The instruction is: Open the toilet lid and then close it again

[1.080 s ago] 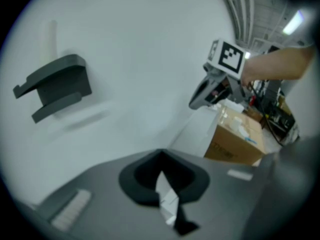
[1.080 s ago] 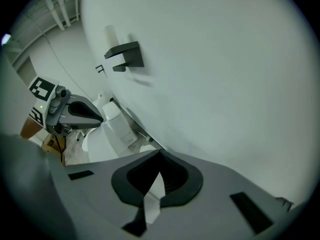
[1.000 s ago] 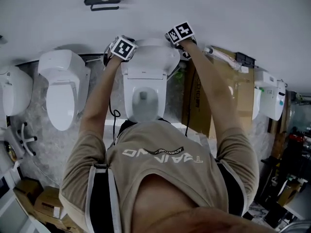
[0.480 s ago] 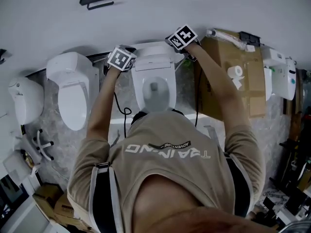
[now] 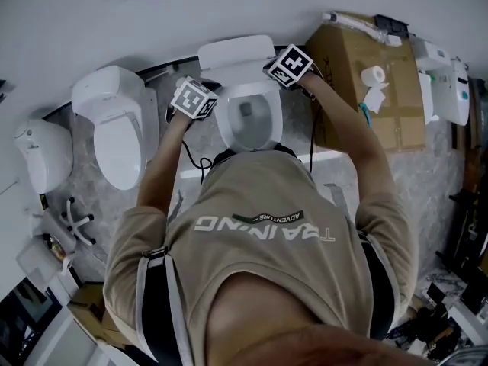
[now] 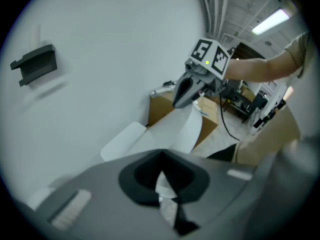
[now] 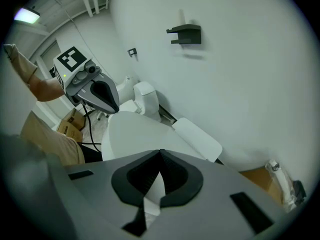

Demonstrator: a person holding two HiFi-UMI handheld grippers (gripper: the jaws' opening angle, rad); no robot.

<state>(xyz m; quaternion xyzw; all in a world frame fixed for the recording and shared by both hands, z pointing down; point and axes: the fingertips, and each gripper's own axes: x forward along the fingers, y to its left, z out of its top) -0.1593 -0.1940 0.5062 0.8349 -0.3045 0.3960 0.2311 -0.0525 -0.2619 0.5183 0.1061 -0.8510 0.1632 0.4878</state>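
The toilet lid [image 7: 135,134] stands half-raised, tilted just in front of the tank [image 7: 197,139], with the left tool [image 6: 162,181] and right tool [image 7: 156,181] each clenched on one side edge, so it looks mid-swing, and next both sides need guiding evenly along the hinge arc.

A second white toilet [image 5: 114,132] stands to the left on the grey marbled floor [image 5: 107,204], with another white fixture [image 5: 42,155] further left. To the right, a cardboard box [image 5: 347,59] against the white wall [image 5: 229,6] carries a paper roll [image 5: 373,75]. A black bracket [image 7: 186,34] is mounted high on the wall.
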